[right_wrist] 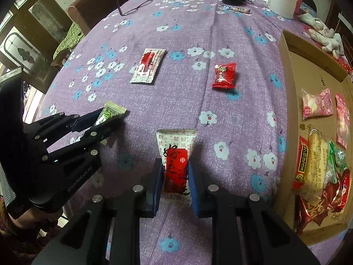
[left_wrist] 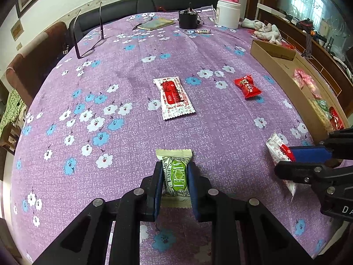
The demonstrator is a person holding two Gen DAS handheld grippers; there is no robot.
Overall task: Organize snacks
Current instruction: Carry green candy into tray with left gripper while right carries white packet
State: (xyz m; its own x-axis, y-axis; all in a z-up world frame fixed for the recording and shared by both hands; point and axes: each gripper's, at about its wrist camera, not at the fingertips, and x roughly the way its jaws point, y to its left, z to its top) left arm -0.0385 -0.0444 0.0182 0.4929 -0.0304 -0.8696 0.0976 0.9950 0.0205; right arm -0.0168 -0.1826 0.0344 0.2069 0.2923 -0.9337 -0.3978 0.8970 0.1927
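At lower centre, the left gripper (left_wrist: 175, 180) clamps a green-and-cream foil snack packet (left_wrist: 175, 173). The right gripper (right_wrist: 175, 180) pinches a white-and-red paper-print snack packet (right_wrist: 176, 165). Right of frame stands a shallow brown cardboard tray (right_wrist: 284, 101) on the purple floral tablecloth (right_wrist: 176, 101).

Four loose snack packets (left_wrist: 173, 97), two tongs (left_wrist: 175, 176).

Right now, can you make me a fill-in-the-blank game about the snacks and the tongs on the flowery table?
1. The left tongs are shut on the ____ snack packet.
2. The right tongs hold a white packet with a ____ label.
3. The sorted snacks lie in the ____ box at the table's right edge.
4. Between the tongs and the black pot, ____ loose packets lie on the purple tablecloth.

Missing words: green; red; cardboard; two
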